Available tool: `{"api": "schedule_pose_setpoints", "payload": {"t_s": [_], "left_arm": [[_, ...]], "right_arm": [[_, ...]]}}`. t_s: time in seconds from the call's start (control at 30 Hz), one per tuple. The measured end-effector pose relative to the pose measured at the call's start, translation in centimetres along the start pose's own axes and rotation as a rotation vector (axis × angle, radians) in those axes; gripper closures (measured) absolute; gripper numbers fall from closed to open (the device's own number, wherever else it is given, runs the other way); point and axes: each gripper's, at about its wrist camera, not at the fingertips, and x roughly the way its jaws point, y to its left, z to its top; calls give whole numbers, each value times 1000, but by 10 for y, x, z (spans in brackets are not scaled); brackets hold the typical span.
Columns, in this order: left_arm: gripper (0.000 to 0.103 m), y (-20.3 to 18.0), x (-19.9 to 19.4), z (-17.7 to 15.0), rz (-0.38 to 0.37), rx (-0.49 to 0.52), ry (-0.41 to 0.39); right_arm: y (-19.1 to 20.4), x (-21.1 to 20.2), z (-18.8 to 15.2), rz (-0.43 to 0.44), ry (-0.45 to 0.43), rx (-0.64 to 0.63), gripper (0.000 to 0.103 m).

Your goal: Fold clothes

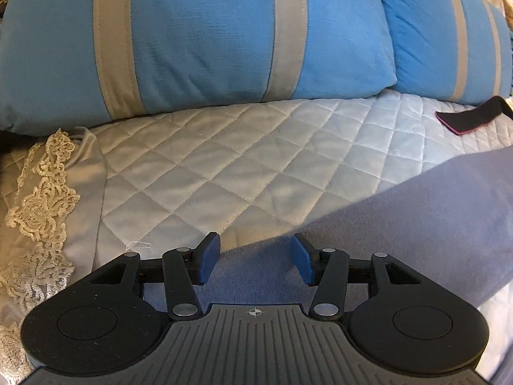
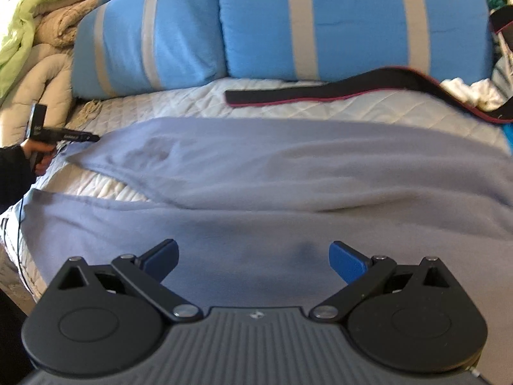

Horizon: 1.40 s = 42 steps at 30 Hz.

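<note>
A lavender fleece garment [image 2: 288,173] lies spread across the quilted bedspread [image 1: 224,160], with two long parts reaching left and a gap of quilt between them. In the left wrist view its edge [image 1: 416,208] runs diagonally under my left gripper [image 1: 255,243], whose blue pads stand apart over the cloth without pinching it. The right wrist view shows that gripper [image 2: 93,137], held by a hand [image 2: 38,157], at the garment's far left tip. My right gripper [image 2: 255,250] hangs wide open above the near part of the garment, nothing between its fingers.
Blue pillows with grey stripes [image 1: 208,38] [image 2: 352,22] lie along the back of the bed. A black strap with a pink edge [image 2: 320,93] [image 1: 468,114] lies behind the garment. Lace trim [image 1: 41,199] marks the bed's left edge. Piled bedding [image 2: 38,16] sits at the back left.
</note>
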Motion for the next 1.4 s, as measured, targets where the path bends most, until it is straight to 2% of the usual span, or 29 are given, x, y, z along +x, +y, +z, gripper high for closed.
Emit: {"api": "schedule_pose_setpoints", "payload": {"t_s": [0.03, 0.1, 0.13, 0.17, 0.23, 0.3, 0.43, 0.5, 0.67, 0.97, 1.03, 1.1, 1.17, 1.23, 1.27, 1.3, 1.33, 1.4], "left_arm": [[57, 0, -1, -1, 0, -3, -5], [72, -3, -1, -3, -15, -1, -11], [88, -5, -1, -4, -23, 4, -12], [96, -9, -1, -4, -22, 11, -9], [97, -15, -1, -4, -20, 16, -2], [98, -16, -2, -1, -6, -23, 6], [98, -32, -5, -4, 64, 36, -3], [98, -33, -6, -5, 81, 22, -6], [98, -42, -5, -6, 129, 31, -11], [98, -42, -2, -11, 139, 3, -33], [98, -42, -2, -11, 136, 0, -38], [98, -41, -2, -12, 132, -5, -44], [98, -40, -3, -13, 128, -10, -50], [98, -40, -3, -14, 128, -12, -58], [98, -41, -3, -15, 131, -10, -61], [98, -41, -3, -15, 134, -8, -65], [98, -42, -4, -15, 138, -7, -69], [99, -42, -7, -17, 143, -22, -90]], "right_arm": [[-6, -6, 4, -22, -14, -19, 0], [-21, -16, 14, -81, -39, -44, 0], [-28, -21, 19, -112, -50, -54, 0], [-37, -26, 25, -141, -60, -58, 0], [-58, -33, 34, -188, -77, -46, 0], [-82, -37, 41, -220, -95, -26, 0], [-128, -41, 43, -297, -125, -14, 0], [-150, -42, 44, -341, -136, -12, 0], [-198, -26, 48, -441, -128, -98, 0], [-261, 17, 62, -447, -110, -15, 2], [-269, 25, 64, -426, -101, 17, 8], [-274, 34, 66, -423, -81, 36, 24], [-278, 42, 66, -409, -60, 58, 33], [-279, 51, 67, -408, -33, 62, 37], [-279, 54, 66, -415, -22, 66, 48], [-280, 57, 66, -421, -20, 77, 67], [-280, 57, 65, -422, -22, 92, 72], [-275, 53, 64, -431, -43, 91, 74]]}}
